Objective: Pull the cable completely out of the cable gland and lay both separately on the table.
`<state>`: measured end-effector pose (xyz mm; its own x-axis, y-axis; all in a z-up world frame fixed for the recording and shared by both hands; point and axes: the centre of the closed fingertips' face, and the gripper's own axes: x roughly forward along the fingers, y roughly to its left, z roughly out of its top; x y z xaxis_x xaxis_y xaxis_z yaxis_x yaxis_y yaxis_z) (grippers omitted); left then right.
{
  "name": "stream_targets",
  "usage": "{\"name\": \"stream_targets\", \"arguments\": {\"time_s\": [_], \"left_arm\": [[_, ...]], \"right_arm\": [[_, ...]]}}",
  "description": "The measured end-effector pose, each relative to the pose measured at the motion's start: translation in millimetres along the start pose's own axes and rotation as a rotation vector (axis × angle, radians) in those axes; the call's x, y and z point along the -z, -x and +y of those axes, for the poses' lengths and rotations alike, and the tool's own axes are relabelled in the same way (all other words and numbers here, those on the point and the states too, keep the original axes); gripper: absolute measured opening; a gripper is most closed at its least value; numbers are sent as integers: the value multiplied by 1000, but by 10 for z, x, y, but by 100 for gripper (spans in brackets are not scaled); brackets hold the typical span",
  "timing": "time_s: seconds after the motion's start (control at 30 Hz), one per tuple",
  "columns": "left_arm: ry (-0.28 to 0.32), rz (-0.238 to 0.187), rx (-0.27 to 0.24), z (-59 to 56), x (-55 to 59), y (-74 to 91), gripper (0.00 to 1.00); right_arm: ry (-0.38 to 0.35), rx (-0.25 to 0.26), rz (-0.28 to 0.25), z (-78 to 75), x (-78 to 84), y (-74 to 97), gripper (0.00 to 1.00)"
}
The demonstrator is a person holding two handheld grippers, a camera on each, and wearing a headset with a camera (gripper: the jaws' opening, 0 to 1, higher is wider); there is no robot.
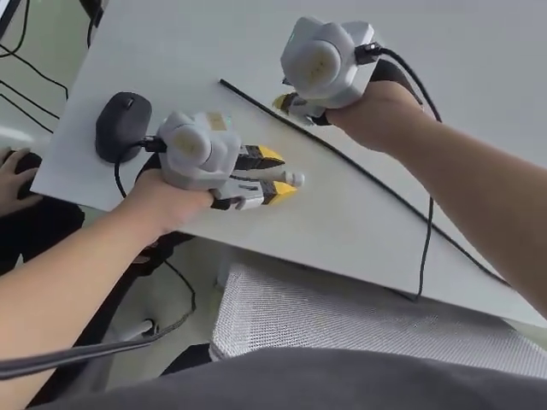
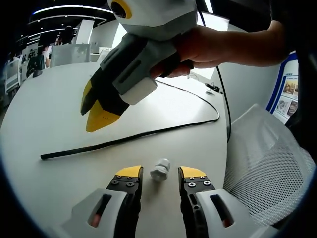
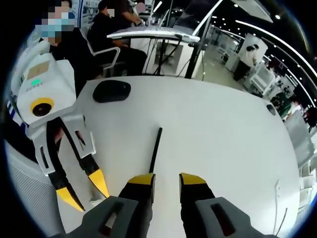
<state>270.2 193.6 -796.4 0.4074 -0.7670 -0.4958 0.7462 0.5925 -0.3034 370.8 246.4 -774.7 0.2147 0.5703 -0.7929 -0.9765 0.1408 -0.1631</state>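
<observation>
Starting closest in, the left gripper (image 2: 161, 173) has its jaws spread. The small white cable gland (image 2: 160, 168) lies on the counter (image 2: 59, 114) in the gap between the two yellow tips. A sliver of bare surface shows on either side of it, so neither jaw appears to press it. The gland's long axis runs roughly forward along the jaws, with the narrower end pointing away from the gripper. Finer detail on it is too small to read. In the head view the gland (image 1: 293, 178) sits right at the tips of the left gripper (image 1: 275, 174), partly masked by them.

Just beyond, the black cable (image 2: 129, 137) lies flat and apart from the gland, crossing ahead of the left gripper from side to side. The right gripper (image 3: 167, 180) is also spread, with white counter visible between its jaws. The cable (image 3: 156, 148) runs straight ahead from beside its left jaw, ending in a free tip further out. Whether that jaw touches the cable cannot be told. From the head view, the stretch of cable (image 1: 367, 175) under the right gripper (image 1: 287, 102) is hidden. Its other end passes behind the forearm and is cut off near the counter's edge.

Farther ahead of the right gripper rests a dark mouse (image 3: 111, 90). A mesh chair back (image 1: 342, 316) shows below the counter's near edge.
</observation>
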Motion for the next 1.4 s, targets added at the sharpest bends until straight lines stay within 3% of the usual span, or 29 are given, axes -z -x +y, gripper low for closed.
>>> {"name": "stream_targets", "arguments": {"time_s": [0.33, 0.5, 0.7, 0.87, 1.07, 1.2, 1.4], "left_arm": [[1, -38, -58, -85, -184, 111, 36], [60, -87, -95, -102, -271, 176, 37], [83, -94, -129, -161, -288, 243, 41], [106, -88, -163, -208, -303, 320, 46], [117, -79, -187, -310, -323, 412, 50], [124, -84, -218, -351, -356, 499, 52], [131, -73, -245, -457, -344, 554, 53]], "right_arm": [[-86, 62, -40, -145, 160, 534, 20], [-123, 79, -55, -158, 308, 827, 21], [-173, 82, -111, -127, 424, 1169, 25], [-272, 93, -194, -97, 476, 1466, 28], [-290, 112, -217, 5, 630, 1783, 31], [-302, 111, -235, 90, 813, 1980, 34], [-389, 118, -261, 205, 1229, 2211, 41]]}}
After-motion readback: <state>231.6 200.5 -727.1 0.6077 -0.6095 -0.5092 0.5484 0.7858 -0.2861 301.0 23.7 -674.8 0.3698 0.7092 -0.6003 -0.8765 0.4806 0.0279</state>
